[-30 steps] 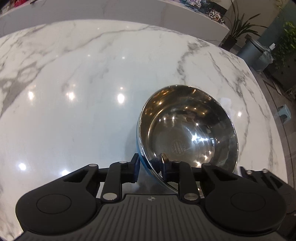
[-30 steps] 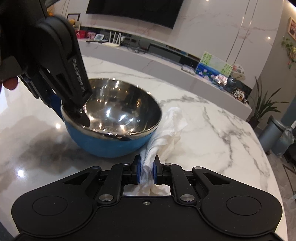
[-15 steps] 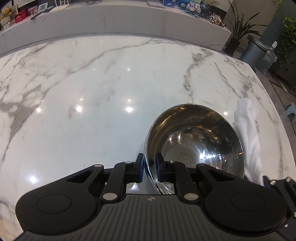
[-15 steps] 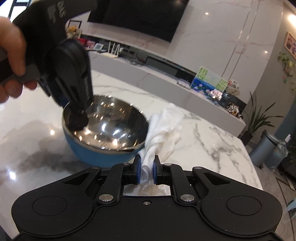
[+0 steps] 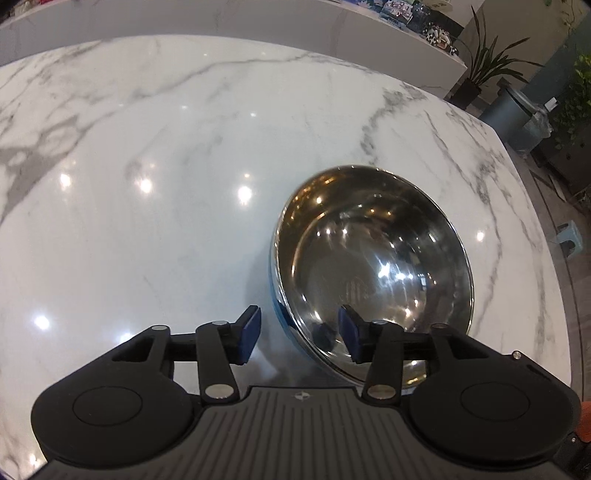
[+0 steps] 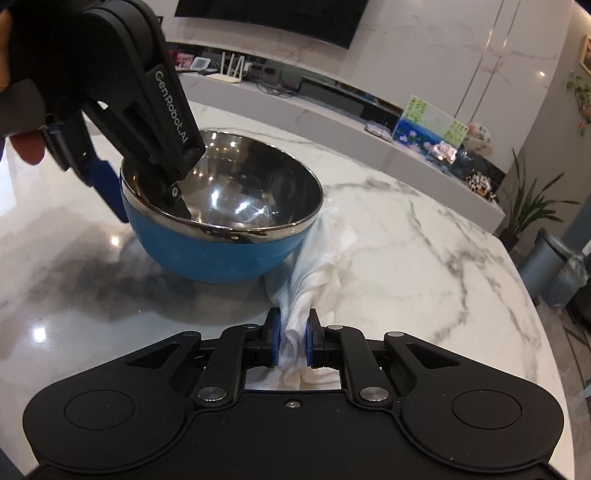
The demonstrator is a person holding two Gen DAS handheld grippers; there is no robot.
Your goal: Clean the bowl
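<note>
Two grippers at work. Left gripper (image 5: 298, 334): jaws opening, astride the near rim of the steel bowl (image 5: 373, 273), pads clear of it. Bowl rests upright on the marble table (image 5: 166, 192). Right gripper (image 6: 292, 341): pinched on a white cloth (image 6: 317, 258), which trails fwd & touches the bowl's right side. Bowl lies ahead-left of the cloth; wiping likely needs lift, then left over the rim.

A glossy white marble counter (image 5: 184, 155) with grey veins mirrors spots of ceiling light. Past it runs a long low white ledge (image 6: 369, 136) carrying small items, among them a white router (image 6: 231, 72) and a picture card (image 6: 430, 123). A dark screen (image 6: 273, 16) hangs on the pale panelled wall. To the right stand a potted plant (image 6: 528, 206) and a grey bin (image 6: 550, 266) on the floor.
</note>
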